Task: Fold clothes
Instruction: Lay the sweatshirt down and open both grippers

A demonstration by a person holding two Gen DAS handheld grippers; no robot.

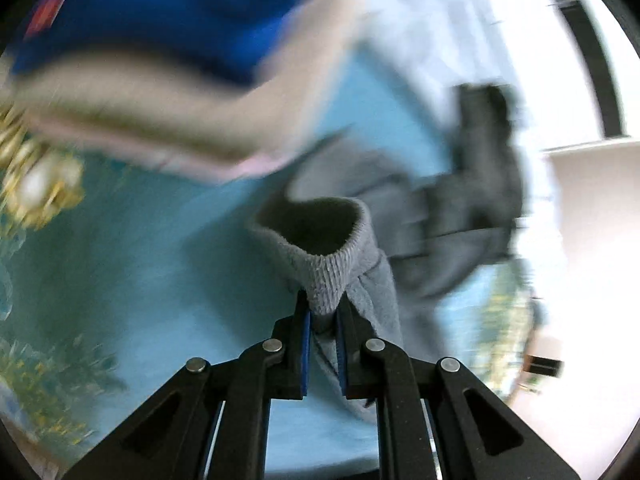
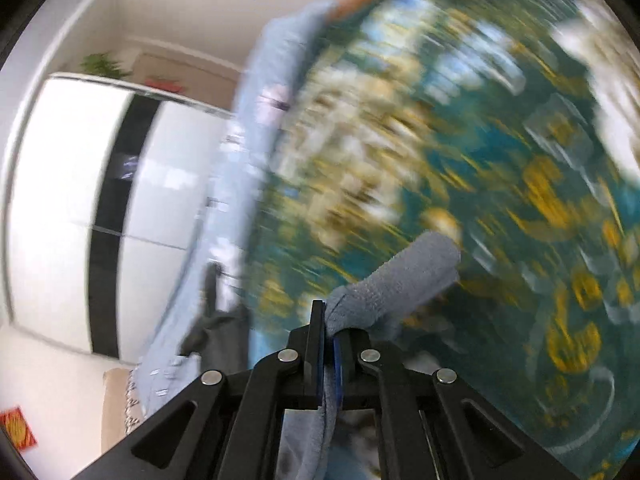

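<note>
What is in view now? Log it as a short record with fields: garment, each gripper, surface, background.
garment: grey knit garment, ribbed cuff opening visible
left gripper: shut on the ribbed cuff
right gripper: shut on a grey fabric fold
surface: teal floral bedspread, blurred
background: white cabinet; person's blue sleeve

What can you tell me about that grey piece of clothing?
The grey garment looks like soft fleecy knit. It has a ribbed cuff gaping open like a sleeve or leg end. The left tongs pinch that cuff, and the right tongs pinch another folded edge. It hangs lifted above a teal flowered bedspread; blur hides the rest.
</note>
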